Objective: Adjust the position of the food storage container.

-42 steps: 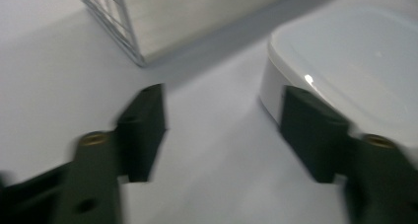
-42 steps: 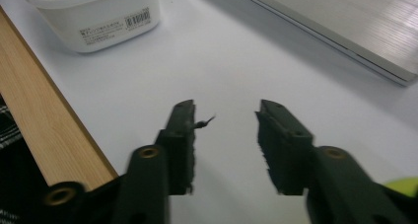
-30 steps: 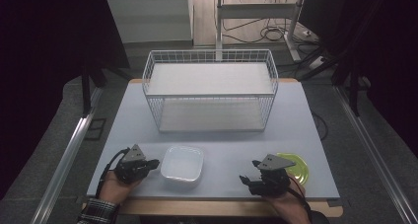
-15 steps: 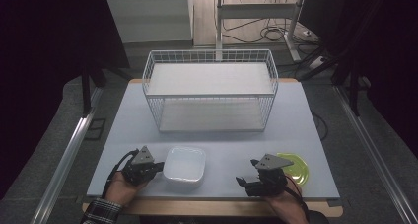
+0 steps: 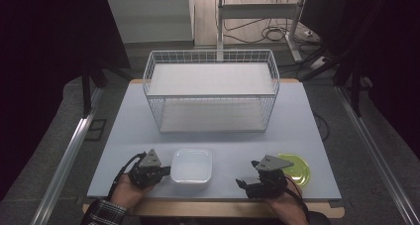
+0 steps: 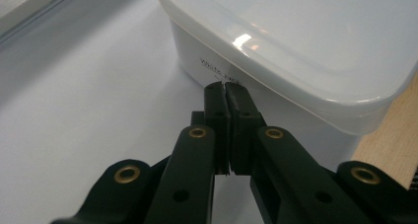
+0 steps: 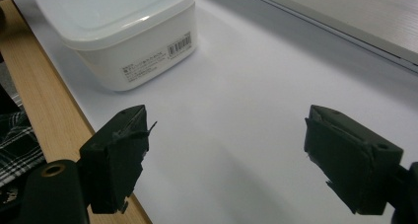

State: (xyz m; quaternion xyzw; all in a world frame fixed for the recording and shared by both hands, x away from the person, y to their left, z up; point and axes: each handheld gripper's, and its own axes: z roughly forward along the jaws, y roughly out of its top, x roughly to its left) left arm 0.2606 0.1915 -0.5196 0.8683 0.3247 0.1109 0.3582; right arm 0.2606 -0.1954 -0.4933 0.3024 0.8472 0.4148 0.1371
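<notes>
A white lidded plastic container [image 5: 192, 165] stands near the table's front edge, between the two hands. My left gripper [image 5: 167, 171] points right at its left side. In the left gripper view the jaws [image 6: 225, 88] are pressed together with nothing between them, their tips right at the container's wall [image 6: 296, 110]; I cannot tell whether they touch it. My right gripper [image 5: 246, 173] rests right of the container and points left toward it. Its jaws have just been opening, and in the right gripper view it [image 7: 226, 120] stands wide open over bare mat, with the container [image 7: 123, 31] farther off.
A white wire basket [image 5: 210, 91] stands across the back half of the grey mat. A green plate [image 5: 294, 168] lies just right of the right hand. The wooden table edge [image 7: 44, 105] runs close in front of the container.
The left hand has slid right, and its shut jaws have come up to the container's left side. The right hand has stayed where it was.
</notes>
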